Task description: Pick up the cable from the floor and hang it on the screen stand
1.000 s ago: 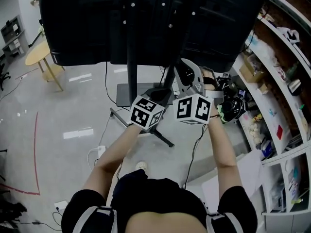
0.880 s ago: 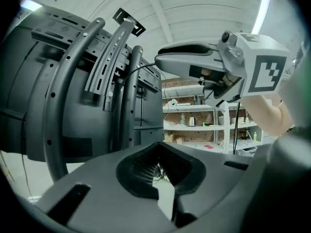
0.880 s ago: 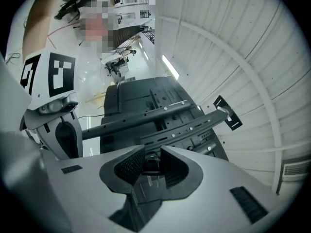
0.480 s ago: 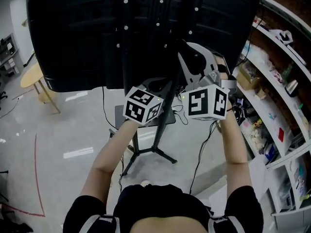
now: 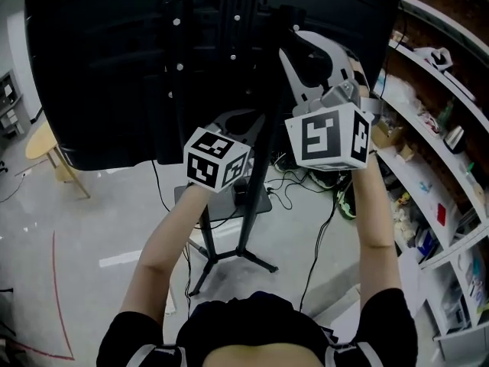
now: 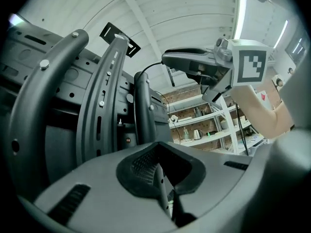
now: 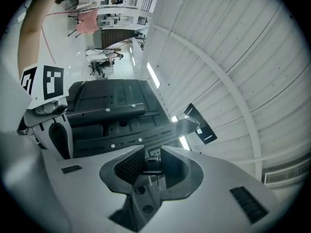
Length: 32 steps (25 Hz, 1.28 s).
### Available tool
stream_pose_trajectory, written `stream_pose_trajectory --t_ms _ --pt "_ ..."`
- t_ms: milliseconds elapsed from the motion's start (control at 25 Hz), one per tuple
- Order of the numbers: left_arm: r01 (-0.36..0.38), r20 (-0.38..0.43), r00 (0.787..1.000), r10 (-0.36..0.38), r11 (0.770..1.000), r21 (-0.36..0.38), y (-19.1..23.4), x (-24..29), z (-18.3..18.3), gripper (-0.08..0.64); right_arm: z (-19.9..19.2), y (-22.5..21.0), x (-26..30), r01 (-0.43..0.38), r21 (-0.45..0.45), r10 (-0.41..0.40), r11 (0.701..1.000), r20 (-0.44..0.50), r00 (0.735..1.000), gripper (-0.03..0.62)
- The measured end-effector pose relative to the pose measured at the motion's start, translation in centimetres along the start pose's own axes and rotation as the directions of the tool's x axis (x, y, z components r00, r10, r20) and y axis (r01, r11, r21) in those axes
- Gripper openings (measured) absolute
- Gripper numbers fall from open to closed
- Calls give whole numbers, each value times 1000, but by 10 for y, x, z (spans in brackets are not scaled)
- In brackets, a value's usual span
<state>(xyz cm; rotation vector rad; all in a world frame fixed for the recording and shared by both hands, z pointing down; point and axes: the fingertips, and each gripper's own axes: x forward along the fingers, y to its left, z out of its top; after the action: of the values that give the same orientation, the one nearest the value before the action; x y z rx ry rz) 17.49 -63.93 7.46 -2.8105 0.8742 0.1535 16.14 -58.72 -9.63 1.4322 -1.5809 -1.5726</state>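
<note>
Judging by how things lie, you have the pick-up done: the cable (image 7: 152,168) is off the floor (image 5: 99,220) at its plug end, clamped between the jaws of your right gripper (image 7: 151,153), which is raised against the back of the screen (image 5: 107,67). Your left gripper (image 6: 163,171) is up beside it, jaws pinched nearly together on what looks like a thin run of the same cable, though that is hard to make out. What is left is the hanging itself: nothing is looped over the stand (image 5: 260,159) yet, and the rest of the cable trails down past your right arm. Counted: one cable in hand, one screen, one stand, two grippers, plus a loose tangle of other leads (image 5: 294,186) by the stand's foot.
</note>
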Motion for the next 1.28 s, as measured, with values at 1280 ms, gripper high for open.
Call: stream_pose_trajectory --t_ms 1280 --pt "-56 43 998 54 998 39 -10 47 25 8 -150 -15 32 0 186 31 982 -159 987 117"
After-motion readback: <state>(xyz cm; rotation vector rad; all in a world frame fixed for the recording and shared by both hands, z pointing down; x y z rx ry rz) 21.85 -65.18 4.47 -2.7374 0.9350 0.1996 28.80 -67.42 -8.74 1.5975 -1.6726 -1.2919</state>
